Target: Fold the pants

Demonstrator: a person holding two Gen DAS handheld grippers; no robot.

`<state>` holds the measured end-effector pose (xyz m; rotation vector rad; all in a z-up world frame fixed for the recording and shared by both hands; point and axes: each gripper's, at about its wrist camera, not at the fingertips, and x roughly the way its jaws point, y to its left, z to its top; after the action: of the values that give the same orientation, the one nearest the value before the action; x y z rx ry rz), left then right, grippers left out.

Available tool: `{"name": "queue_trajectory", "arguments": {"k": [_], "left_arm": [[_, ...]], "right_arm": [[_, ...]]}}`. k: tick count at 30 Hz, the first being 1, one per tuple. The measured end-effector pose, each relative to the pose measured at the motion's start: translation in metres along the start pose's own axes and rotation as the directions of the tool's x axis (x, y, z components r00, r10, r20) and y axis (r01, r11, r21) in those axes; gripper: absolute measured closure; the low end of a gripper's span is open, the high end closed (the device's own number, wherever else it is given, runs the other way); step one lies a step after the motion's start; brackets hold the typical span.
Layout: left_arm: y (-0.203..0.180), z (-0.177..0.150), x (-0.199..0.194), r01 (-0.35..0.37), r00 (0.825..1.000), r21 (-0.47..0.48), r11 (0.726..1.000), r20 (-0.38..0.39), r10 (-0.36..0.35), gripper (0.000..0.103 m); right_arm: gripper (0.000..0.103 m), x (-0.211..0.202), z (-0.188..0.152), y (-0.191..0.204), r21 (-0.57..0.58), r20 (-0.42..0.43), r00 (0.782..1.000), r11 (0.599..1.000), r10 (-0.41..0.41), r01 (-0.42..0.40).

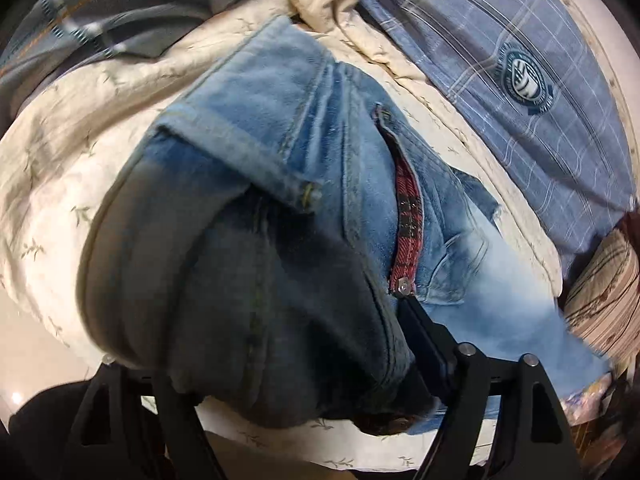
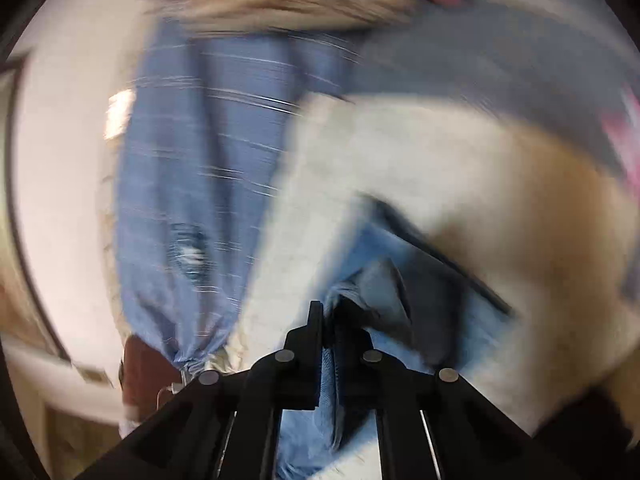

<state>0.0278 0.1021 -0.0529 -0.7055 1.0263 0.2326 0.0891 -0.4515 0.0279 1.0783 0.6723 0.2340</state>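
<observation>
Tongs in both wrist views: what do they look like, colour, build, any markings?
Both are matte black. The left tongs have angular arms with triangular cutouts, round silver pivot pins and a small silver screw at one fingertip. The right tongs show flat black fingers, four silver pivot pins and bright metal rails below. No cables, markings or sleeves are visible.

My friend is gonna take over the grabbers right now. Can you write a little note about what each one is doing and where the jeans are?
Left gripper: jaws wide around a thick bundle of the jeans; whether the pads press on it I cannot tell.
Right gripper: shut on a thin fold of the jeans; that view is blurred.
The jeans lie bunched on the cream sheet, beside a blue plaid shirt.
Done: both ends taken up.
Left: fold them flat and neat.
</observation>
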Motion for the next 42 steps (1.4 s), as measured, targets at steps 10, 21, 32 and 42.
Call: {"name": "queue_trajectory", "arguments": {"k": [10,21,32,42], "left_arm": [[-0.015,-0.007,0.007,-0.027,0.999,0.133,0.991,0.021,0.025,0.015],[-0.011,-0.005,0.006,-0.001,1.0,0.149,0.989,0.009,0.0,0.015],[0.072,-0.027,-0.065,0.231,0.959,-0.263,0.937,0.224,-0.173,0.016],[0.069,-0.021,-0.037,0.245,0.969,-0.329,0.912,0.103,-0.224,0.07]], "right_arm": [[0.098,-0.018,-0.037,-0.049,-0.005,0.066,0.993,0.995,-0.103,0.104],[0.077,-0.025,-0.041,-0.124,0.192,-0.036,0.994,0.976,-0.1,0.105],[0.023,-0.005,-0.059,-0.075,0.027,-0.079,0.997,0.999,-0.025,0.028],[0.023,0.02,-0.078,-0.078,-0.05,-0.118,0.993,0.998,-0.033,0.028]]}}
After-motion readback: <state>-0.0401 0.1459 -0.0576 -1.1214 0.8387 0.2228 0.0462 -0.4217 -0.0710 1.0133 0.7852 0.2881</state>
